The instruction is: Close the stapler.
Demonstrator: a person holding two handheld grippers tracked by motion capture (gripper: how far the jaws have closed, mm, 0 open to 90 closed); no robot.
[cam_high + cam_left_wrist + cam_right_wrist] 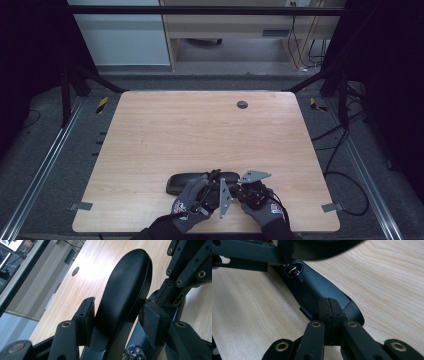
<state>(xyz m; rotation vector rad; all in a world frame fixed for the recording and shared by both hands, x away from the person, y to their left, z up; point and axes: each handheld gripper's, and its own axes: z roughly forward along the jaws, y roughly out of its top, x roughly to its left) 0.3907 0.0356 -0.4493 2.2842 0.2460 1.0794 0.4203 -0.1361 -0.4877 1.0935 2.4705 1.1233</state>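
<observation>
The left gripper (116, 315) straddles a black glasses case (125, 290), pads not quite clamped; at 3 o'clock, the right gripper (329, 312), clenched, likely steadies it.

Dim room around my light wooden table (150, 130).
Grey carpeted floor (60, 165); pale wooden desk (235, 25) at twelve o'clock; black cables (345, 165) at three.

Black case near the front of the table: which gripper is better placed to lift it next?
Probably the left gripper: its jaws are open on either side of the black case, pads level with its edges. The right gripper has its jaws pressed together over one end of the case, so it would have to reopen first.
</observation>
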